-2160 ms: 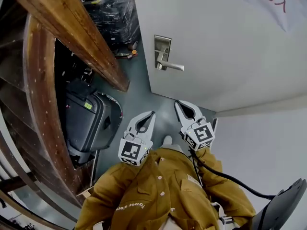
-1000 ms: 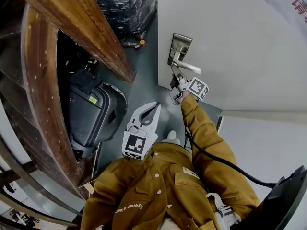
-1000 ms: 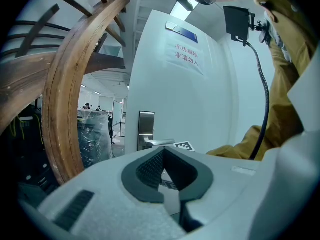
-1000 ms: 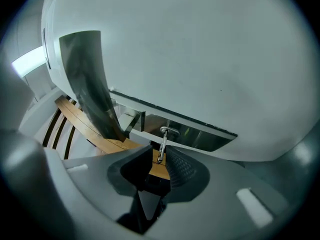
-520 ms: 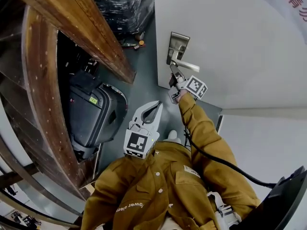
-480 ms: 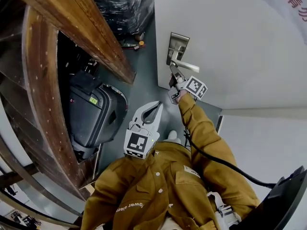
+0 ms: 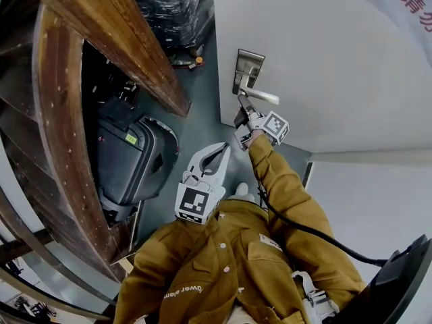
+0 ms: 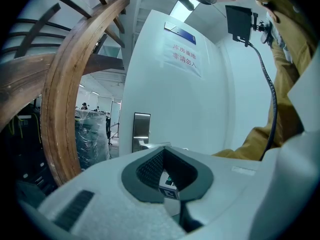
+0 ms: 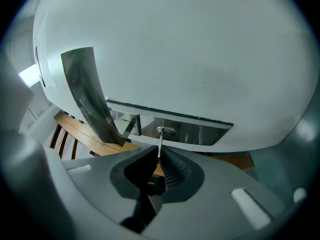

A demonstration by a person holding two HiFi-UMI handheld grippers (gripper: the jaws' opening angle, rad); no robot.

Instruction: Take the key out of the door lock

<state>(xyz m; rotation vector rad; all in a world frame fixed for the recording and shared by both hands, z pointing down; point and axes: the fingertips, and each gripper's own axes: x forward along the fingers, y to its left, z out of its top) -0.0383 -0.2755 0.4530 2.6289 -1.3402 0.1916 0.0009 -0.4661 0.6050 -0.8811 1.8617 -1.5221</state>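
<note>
Brushed steel lock plate (image 7: 248, 69) on the white door (image 7: 324, 59) is reached by the right gripper (image 7: 240, 104) in the head view; the left gripper (image 7: 217, 152) is kept low. In the left gripper view its jaws are seen together, empty. In the right gripper view the thin silver key (image 9: 159, 143), seated in the lock, is pinched by the closing jaws.

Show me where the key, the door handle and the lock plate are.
key (image 9: 160, 143): right gripper view, middle of its thin shaft.
door handle (image 7: 263, 98): head view, middle of the lever.
lock plate (image 7: 250, 63): head view, upper part of the plate.
</note>
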